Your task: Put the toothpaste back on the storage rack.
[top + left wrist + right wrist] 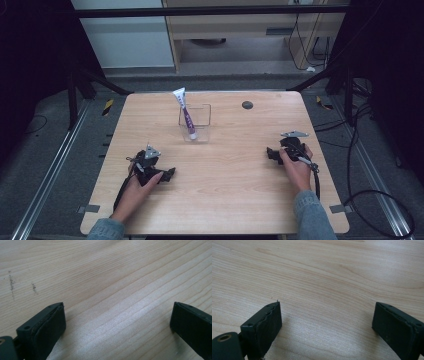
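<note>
Wooden worktop [225,190], both claws resting low in frame: left claw [167,174] lower left, right claw [270,153] lower right, each released, jaws wide, nothing between them. Tube [186,115] leans in clear box [206,120], upper centre, well apart from both. Step judged: idle or start. Next: reach toward tube.

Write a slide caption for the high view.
Both open grippers, left and right, rest apart from a tube in a clear holder.
</note>
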